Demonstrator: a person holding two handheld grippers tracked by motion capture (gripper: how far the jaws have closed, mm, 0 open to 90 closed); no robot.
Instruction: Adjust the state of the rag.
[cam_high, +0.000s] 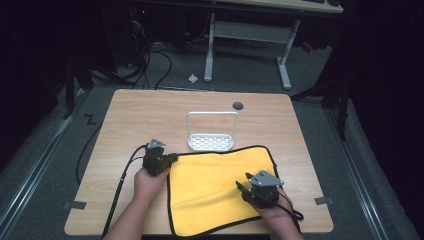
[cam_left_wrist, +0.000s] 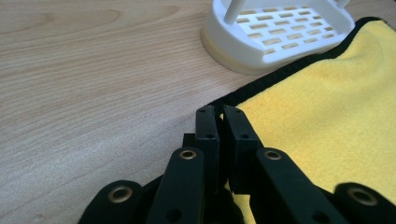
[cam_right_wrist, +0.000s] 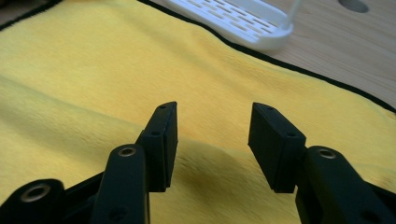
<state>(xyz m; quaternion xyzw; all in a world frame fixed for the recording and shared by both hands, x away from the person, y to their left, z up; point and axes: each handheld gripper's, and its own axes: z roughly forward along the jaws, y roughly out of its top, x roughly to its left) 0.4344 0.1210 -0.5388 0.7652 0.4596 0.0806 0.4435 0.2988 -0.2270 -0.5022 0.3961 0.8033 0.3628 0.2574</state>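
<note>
While your left gripper is clamped on the corner of the yellow cloth nearest the white rack, your right gripper hangs over the cloth's middle with jaws apart, nothing between them. That cloth lies flat on the wooden table, its far edge touching the rack.

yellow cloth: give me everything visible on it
The yellow cloth is a soft, fuzzy-looking square with a thin black sewn edge. It lies spread on the wooden table, its near edge reaching the table's front edge, with a low ridge in the fabric in the right gripper view. Its far edge lies against the white slotted rack. The left gripper is shut on its far left corner. The right gripper is open above the cloth's right part.
</note>
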